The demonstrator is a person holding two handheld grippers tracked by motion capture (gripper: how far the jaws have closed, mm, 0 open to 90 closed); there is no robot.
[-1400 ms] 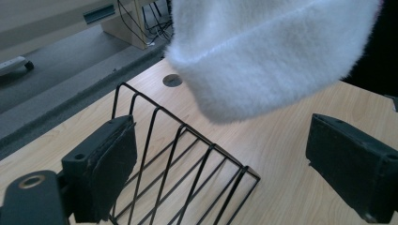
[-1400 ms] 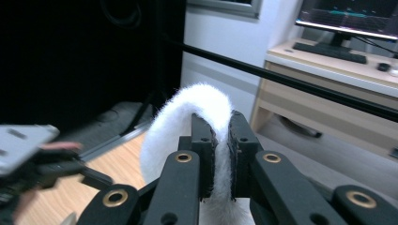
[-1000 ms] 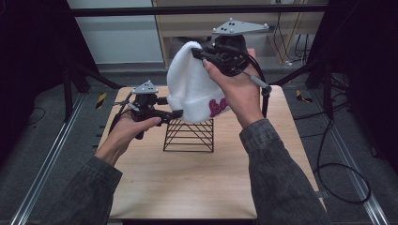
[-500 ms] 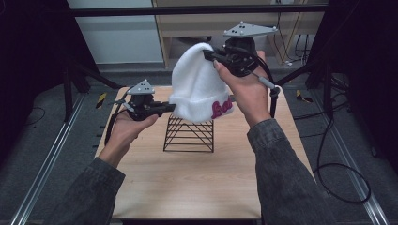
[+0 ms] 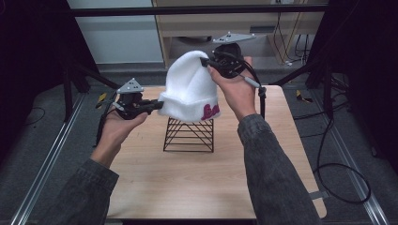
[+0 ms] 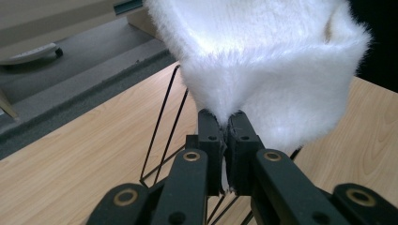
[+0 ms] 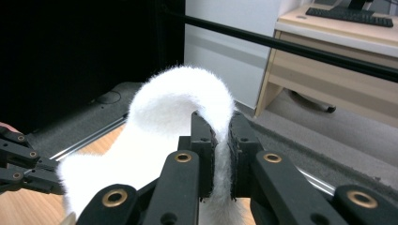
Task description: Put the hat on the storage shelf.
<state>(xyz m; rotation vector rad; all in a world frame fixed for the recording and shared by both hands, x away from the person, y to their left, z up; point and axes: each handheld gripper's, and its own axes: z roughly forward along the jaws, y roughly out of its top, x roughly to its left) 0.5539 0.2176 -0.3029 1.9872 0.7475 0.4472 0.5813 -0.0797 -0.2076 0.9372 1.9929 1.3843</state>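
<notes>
Directly above the black wire rack (image 5: 188,136), both grippers' fingers clench the white beanie (image 5: 190,89).

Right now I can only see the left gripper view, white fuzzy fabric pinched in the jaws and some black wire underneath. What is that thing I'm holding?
Observer: It's a white hat with pink lettering on its folded brim, seen from the high view.
Operator: Is anything else holding it?
Observer: Yes. The right gripper is shut on a fold of it near the crown, while your left gripper pinches the brim edge.
Operator: And that black wire?
Observer: It's a small wire stand standing on the wooden table; the hat hangs above it, brim down, roughly over its top.
</notes>
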